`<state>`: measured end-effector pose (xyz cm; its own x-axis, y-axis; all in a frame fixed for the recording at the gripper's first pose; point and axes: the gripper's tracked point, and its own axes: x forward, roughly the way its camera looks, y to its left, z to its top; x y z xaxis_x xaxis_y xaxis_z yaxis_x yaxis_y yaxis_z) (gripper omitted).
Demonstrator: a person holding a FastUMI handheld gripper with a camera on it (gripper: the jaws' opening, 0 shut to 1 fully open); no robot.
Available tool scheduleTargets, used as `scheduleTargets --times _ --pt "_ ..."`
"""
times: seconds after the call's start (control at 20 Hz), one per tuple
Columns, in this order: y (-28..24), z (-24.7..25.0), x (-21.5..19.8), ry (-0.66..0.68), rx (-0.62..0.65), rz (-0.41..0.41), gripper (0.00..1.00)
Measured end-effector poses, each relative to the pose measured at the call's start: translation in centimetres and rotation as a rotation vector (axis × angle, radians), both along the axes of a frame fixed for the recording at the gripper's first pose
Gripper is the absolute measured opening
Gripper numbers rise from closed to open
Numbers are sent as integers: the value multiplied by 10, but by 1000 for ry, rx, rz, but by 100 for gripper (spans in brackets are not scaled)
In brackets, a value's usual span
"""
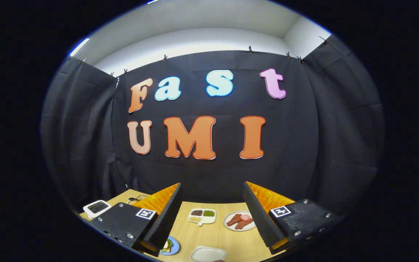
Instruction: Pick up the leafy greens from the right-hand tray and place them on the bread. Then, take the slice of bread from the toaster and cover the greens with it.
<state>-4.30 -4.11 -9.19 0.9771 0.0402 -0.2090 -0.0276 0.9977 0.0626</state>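
Beside left finger, blue plate (173, 247) with bread and greens; claw (211, 222) released, empty.

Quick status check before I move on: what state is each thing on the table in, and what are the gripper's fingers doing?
gripper: open, fingers wide apart, holding nothing, raised above the table
toaster: on the table beyond the left finger; contents cannot be told
blue plate: holds bread with greens showing
divided dish: compartments filled
meat plate: holds meat pieces
white tray: looks bare
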Motion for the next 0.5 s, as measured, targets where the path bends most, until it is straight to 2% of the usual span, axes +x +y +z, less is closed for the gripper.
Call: scheduleTargets --times 0.2,0.5 --pt "-25 19 -17 -43 -24 -66 98" --pt "-43 27 -32 -63 -46 -122 98"
